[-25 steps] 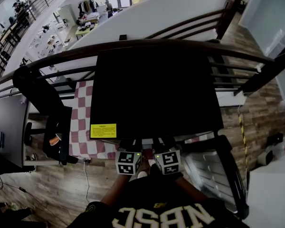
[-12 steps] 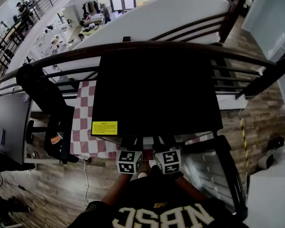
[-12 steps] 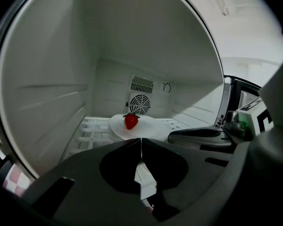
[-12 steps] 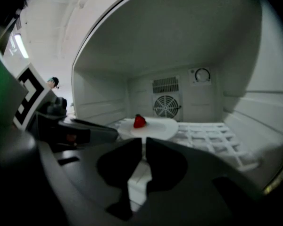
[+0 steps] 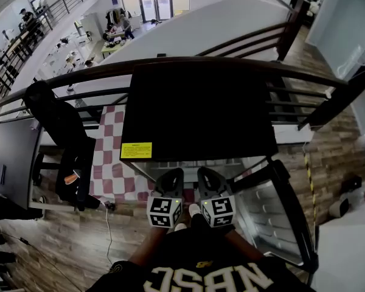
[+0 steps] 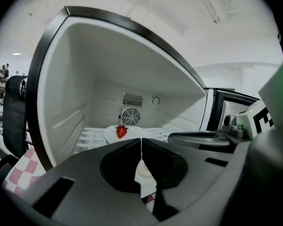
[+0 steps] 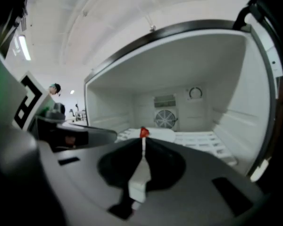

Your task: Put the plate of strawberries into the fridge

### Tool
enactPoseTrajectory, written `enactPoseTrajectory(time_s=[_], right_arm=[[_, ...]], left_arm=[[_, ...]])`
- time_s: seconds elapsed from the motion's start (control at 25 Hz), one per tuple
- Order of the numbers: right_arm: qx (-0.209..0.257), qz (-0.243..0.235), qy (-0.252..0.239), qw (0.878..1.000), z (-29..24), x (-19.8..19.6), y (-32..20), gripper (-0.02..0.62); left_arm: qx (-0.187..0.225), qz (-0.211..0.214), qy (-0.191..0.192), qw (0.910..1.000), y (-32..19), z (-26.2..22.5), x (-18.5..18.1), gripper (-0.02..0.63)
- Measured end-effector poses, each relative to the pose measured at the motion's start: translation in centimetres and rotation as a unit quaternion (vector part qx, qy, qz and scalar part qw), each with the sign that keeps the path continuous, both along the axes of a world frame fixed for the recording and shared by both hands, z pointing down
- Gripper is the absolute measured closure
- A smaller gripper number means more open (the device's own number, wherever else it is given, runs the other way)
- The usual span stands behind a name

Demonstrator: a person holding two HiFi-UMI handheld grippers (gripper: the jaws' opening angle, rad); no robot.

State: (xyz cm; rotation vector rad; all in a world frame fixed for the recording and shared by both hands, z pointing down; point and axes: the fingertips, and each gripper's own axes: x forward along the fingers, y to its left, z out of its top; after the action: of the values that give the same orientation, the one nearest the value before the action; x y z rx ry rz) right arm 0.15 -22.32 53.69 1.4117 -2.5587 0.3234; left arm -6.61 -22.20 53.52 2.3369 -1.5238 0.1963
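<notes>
Plate of strawberries (image 6: 111,134): sat on the white shelf (image 6: 90,136) far inside the open fridge (image 6: 80,79), in front of the round fan (image 6: 129,116) on the back wall. One red strawberry (image 6: 121,132) showed on it.
Handling: probably a stiff, smooth, breakable plate of little weight. The berry looked soft and loose, likely to roll if the plate tipped, so the near rim would be the place to hold, kept level.
Left gripper (image 6: 141,144): jaws pressed together with nothing between them. It pointed into the fridge and slightly downward, well short of the plate.
Right gripper (image 7: 143,144): jaws had just been closing the last bit and met along one line, holding nothing. It was aimed the same way, with the plate far beyond its tips.
Pose: both grippers sat side by side, close to the person's body and just in front of the fridge opening — left gripper on the left, right gripper on the right.
Door (image 5: 274,218): stood swung open at the right.
Progress: the plate looked delivered — only the door seemed left.
</notes>
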Motion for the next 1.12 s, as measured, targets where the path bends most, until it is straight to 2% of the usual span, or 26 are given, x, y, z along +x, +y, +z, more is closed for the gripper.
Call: enactPoseTrajectory(time_s=[0.36,0.6,1.12], right_arm=[[0.033,0.032,-0.037,0.998,-4.4,1.8,3.9,0.574],[0.045,0.035,-0.029,0.998,-5.2,1.9,6.1,0.575],[0.050,0.030,-0.017,0.998,-5.4,1.9,8.7,0.575]], left_arm=[[0.049,-0.002,0.011,0.9987,4.2,-3.7,-0.1,0.586],[0.057,-0.004,0.011,0.9983,6.2,-4.4,-0.2,0.586],[0.069,-0.015,0.041,0.9967,8.9,-5.3,-0.3,0.586]])
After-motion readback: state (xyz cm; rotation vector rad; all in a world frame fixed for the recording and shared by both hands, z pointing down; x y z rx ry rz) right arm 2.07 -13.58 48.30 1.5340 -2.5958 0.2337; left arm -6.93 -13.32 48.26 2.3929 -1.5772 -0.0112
